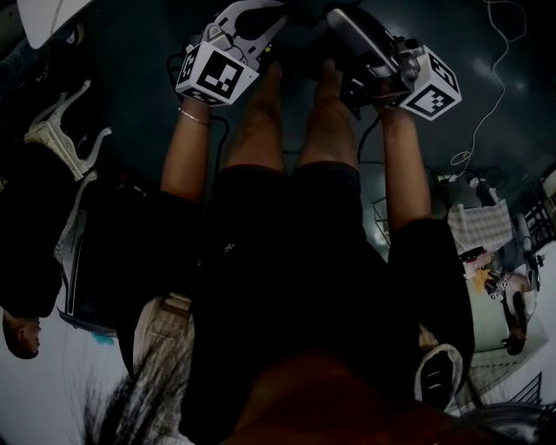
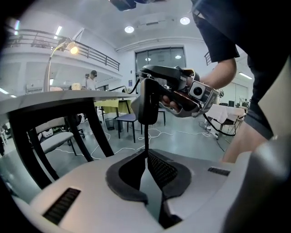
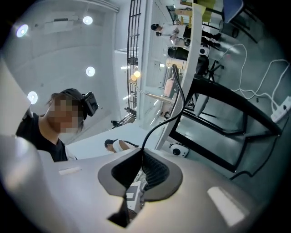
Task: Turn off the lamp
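Note:
The lamp [image 2: 68,45] stands on the table [image 2: 68,96], which I see from below; its bulb glows on an arched stem. In the right gripper view the lit bulb [image 3: 136,74] shows far off beside the table's black frame [image 3: 227,109]. Both grippers hang low in front of the person's knees. My left gripper [image 2: 146,151] is shut with nothing in it and points at my right gripper [image 2: 148,102]. My right gripper [image 3: 142,157] is shut too. A thin black cable [image 3: 175,95] curves up from its tips; whether it is pinched does not show. From above, the left gripper [image 1: 261,22] and right gripper [image 1: 347,26] sit side by side.
Black table legs [image 2: 27,145] rise close on the left. Chairs [image 2: 125,119] and loose white cables [image 2: 136,144] lie on the floor beyond. A white chair [image 1: 65,130] stands to the left. A white power strip [image 3: 282,109] rests on the floor. Another person [image 2: 93,79] stands far back.

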A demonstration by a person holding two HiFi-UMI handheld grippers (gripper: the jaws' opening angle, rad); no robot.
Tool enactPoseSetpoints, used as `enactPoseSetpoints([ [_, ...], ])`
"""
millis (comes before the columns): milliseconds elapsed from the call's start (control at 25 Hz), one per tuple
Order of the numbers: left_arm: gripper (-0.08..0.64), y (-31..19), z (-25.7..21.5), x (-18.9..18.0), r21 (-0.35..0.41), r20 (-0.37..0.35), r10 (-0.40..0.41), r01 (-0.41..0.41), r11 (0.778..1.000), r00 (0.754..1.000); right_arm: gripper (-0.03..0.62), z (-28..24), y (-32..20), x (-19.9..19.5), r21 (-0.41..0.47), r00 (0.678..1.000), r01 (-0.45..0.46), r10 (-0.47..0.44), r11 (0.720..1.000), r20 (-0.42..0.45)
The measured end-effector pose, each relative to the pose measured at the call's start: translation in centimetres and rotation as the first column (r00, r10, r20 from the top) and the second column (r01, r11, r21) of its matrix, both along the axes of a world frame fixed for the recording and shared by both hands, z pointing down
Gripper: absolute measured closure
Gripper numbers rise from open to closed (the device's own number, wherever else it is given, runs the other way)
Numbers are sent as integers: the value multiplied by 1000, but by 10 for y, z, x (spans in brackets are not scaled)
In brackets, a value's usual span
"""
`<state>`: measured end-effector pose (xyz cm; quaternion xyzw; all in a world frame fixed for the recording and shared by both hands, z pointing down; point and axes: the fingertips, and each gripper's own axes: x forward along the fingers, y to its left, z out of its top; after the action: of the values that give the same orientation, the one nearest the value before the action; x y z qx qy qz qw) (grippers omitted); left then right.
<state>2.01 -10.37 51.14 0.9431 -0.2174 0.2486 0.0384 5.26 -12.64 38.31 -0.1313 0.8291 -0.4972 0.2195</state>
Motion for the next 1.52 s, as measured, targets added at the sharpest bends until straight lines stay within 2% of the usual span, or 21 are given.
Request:
enactPoseSetpoints([
  [160, 538, 1, 6, 1, -49, 9, -3, 4, 999, 1000, 581, 9, -17, 9, 32, 993, -60, 63, 998, -96],
  [320, 538, 3, 14, 1, -98, 21, -5, 8, 995, 1000, 565, 20, -28, 10, 80, 972, -95, 110, 992, -206],
  [520, 538, 5, 21, 1, -157, 42, -19, 26, 987, 999, 538, 32, -37, 13, 124, 936, -119, 153, 985, -316],
  [680, 538, 6, 22, 0, -179, 43, -32, 39, 983, 999, 508, 35, -38, 14, 205, 895, -94, 173, 974, -412],
  [840, 538, 6, 17, 1, -200, 1, -55, 54, 978, 998, 492, 32, -39, 15, 259, 871, -82, 195, 962, -450],
  [1040, 538, 8, 12, 4, -217, -42, -71, 60, 974, 997, 433, 34, -42, 14, 302, 835, -73, 224, 950, -502],
  [1520, 538, 6, 5, 3, -243, -71, -124, 103, 964, 990, 370, 39, -45, 24, 299, 812, -101, 253, 949, -527],
])
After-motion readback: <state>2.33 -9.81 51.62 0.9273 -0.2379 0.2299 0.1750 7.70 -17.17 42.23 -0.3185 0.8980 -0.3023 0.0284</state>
